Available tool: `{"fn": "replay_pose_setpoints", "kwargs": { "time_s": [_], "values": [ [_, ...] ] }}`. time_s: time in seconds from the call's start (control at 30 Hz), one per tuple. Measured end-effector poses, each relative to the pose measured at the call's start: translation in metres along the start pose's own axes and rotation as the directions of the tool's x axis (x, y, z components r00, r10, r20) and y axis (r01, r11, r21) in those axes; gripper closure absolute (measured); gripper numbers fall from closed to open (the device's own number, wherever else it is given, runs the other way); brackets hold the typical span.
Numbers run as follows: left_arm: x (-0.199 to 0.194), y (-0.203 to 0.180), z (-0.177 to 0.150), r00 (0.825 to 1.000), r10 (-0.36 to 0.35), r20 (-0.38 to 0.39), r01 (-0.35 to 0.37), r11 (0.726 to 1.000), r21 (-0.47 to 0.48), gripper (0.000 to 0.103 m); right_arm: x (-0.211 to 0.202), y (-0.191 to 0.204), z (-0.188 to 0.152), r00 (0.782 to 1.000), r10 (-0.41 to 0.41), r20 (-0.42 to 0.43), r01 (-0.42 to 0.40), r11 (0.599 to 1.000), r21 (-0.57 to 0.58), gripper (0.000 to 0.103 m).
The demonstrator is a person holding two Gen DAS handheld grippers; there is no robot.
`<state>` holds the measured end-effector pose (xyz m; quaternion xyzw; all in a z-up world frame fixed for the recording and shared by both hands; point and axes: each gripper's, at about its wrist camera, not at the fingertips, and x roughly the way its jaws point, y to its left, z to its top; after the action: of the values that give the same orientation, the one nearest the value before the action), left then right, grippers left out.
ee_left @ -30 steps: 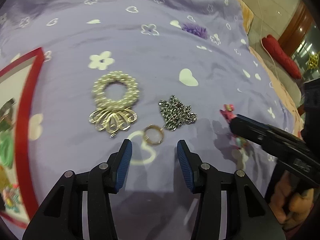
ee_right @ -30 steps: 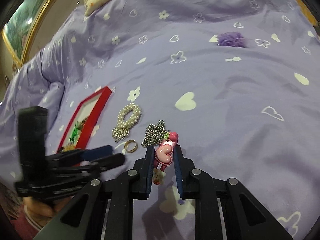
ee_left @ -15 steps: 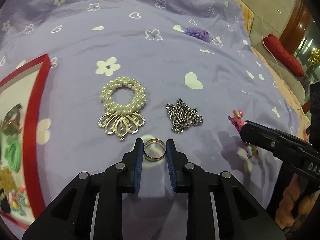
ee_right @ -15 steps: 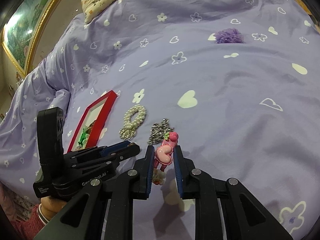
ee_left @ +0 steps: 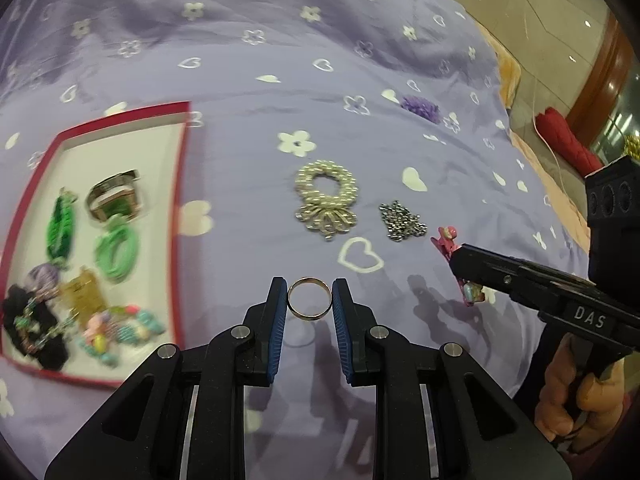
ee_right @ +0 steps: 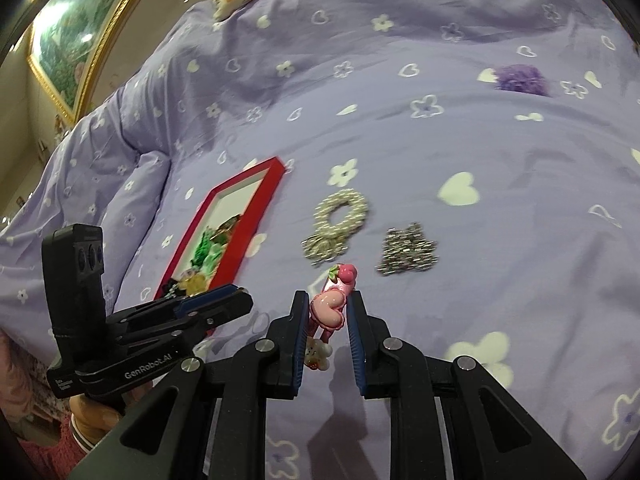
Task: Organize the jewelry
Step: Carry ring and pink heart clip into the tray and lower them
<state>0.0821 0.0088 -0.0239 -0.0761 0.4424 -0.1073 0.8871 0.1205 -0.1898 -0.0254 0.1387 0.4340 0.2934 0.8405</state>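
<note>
My left gripper (ee_left: 310, 299) is shut on a gold ring (ee_left: 310, 299) and holds it above the purple bedspread. My right gripper (ee_right: 328, 312) is shut on a pink heart hair clip (ee_right: 329, 307), also lifted; the clip shows in the left wrist view (ee_left: 448, 240). A pearl bracelet with a silver charm (ee_left: 327, 196) and a heap of silver chain (ee_left: 401, 221) lie on the bedspread ahead. The red-rimmed tray (ee_left: 182, 184) at the left holds several pieces of jewelry. In the right wrist view the tray (ee_right: 256, 216) is to the left, behind my left gripper (ee_right: 212, 306).
A purple fluffy hair tie (ee_left: 420, 106) lies farther back on the bed. The bed's right edge (ee_left: 508, 80) drops to a tiled floor with a red cushion (ee_left: 568, 146). A gold-framed picture (ee_right: 72, 36) hangs at the far left.
My left gripper closed on the gold ring, lifted it and swung left, bringing the tray into view. My right gripper kept the pink clip and rose slightly.
</note>
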Motion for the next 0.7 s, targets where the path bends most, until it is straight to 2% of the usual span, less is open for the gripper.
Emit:
{"fn": "replay_pose_setpoints", "kwargs": {
  "time_s": [0.7],
  "values": [
    [-0.054,0.071,-0.025,0.993,0.092,0.07,-0.082,0.987,-0.139,0.082,0.032,0.071,-0.01,0.993,0.082,-0.082,-0.091,0.989,-0.116,0.084]
  ]
}}
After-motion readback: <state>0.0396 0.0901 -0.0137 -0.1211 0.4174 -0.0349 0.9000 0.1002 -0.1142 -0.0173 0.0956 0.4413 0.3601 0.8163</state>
